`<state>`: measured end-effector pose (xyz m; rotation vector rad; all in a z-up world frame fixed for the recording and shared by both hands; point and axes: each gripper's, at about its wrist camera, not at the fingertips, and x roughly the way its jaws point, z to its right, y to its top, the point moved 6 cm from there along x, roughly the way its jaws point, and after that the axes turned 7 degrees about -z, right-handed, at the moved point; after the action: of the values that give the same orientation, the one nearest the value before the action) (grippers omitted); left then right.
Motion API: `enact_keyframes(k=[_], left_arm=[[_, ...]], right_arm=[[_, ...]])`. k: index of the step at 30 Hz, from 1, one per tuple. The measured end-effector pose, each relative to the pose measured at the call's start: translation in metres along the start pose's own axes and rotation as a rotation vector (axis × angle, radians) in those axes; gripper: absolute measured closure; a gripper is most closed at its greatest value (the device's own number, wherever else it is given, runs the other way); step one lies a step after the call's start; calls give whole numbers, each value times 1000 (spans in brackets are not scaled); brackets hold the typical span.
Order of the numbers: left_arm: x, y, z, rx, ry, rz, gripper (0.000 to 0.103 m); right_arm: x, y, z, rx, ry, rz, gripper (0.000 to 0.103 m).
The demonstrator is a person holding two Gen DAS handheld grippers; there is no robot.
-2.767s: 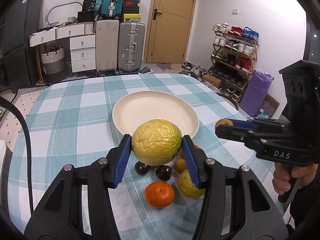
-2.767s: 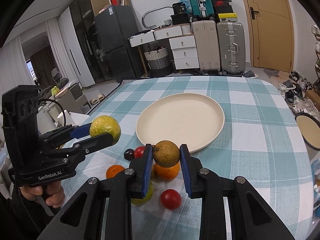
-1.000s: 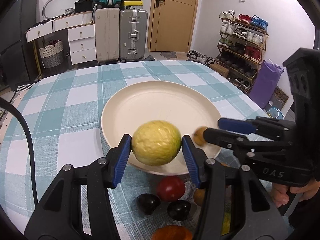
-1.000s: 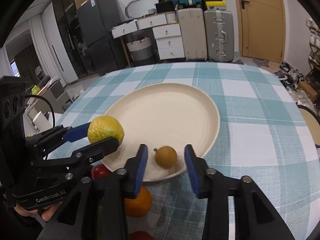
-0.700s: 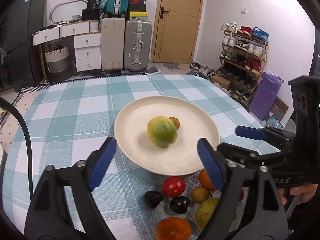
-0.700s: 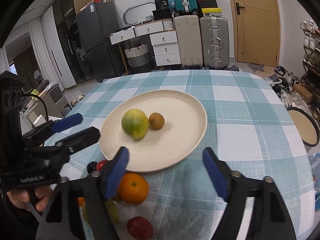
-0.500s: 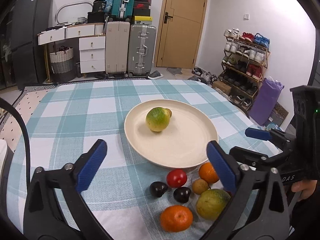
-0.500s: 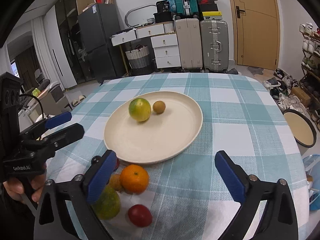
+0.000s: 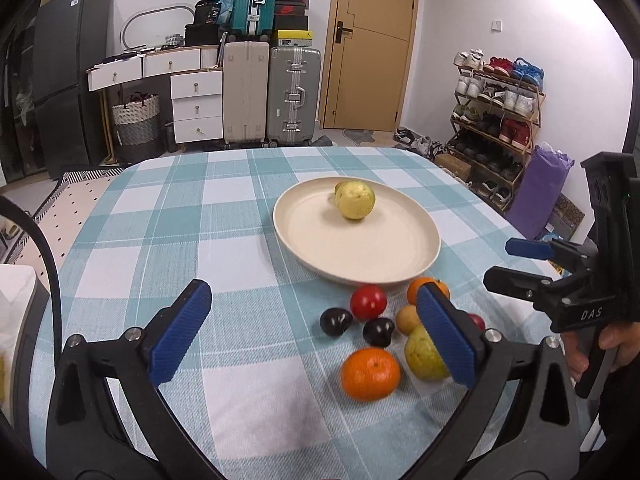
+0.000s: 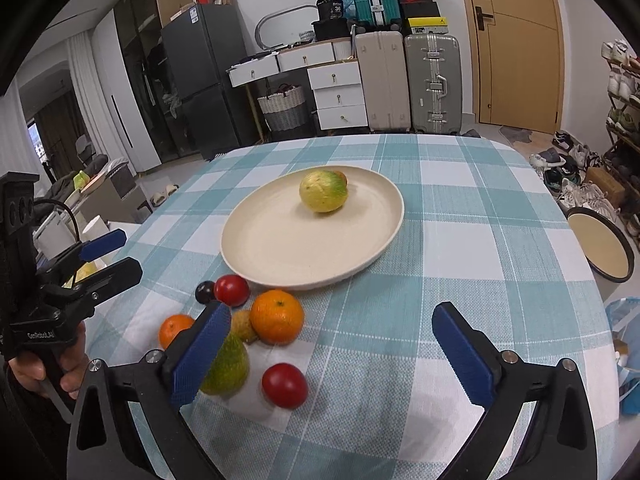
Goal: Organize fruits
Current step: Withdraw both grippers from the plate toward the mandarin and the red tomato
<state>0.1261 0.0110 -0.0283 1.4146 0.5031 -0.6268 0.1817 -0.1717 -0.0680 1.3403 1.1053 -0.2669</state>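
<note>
Fruit pile (image 10: 256, 332) lies between plate (image 10: 256, 240) and near tabletop edge; right gripper (image 10: 332, 356), wide open and empty, hovers nearer than equally open left gripper (image 9: 316, 332)

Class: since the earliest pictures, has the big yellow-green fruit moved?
Yes. The yellow-green fruit left the left tool and now lies on the plate's far side.

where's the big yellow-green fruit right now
The yellow-green fruit sits on the far part of the cream plate, a small brown fruit just behind it. Both views show it beyond the fruit cluster on the tablecloth.
</note>
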Motion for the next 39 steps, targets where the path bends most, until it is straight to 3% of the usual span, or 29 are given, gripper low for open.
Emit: enact_keyframes(k=[7,17,39], left_arm=[[-1,-20,7,37,25,-41,1],[15,-38,10,34,1,-124,1],[45,-47,18,81,7,-237,1]], right_arm=[[2,-16,-6,-48,-15,-42,0],[7,-31,-9,-62,-23,-87,0],[22,-46,-12,-120,-69,-182,3]])
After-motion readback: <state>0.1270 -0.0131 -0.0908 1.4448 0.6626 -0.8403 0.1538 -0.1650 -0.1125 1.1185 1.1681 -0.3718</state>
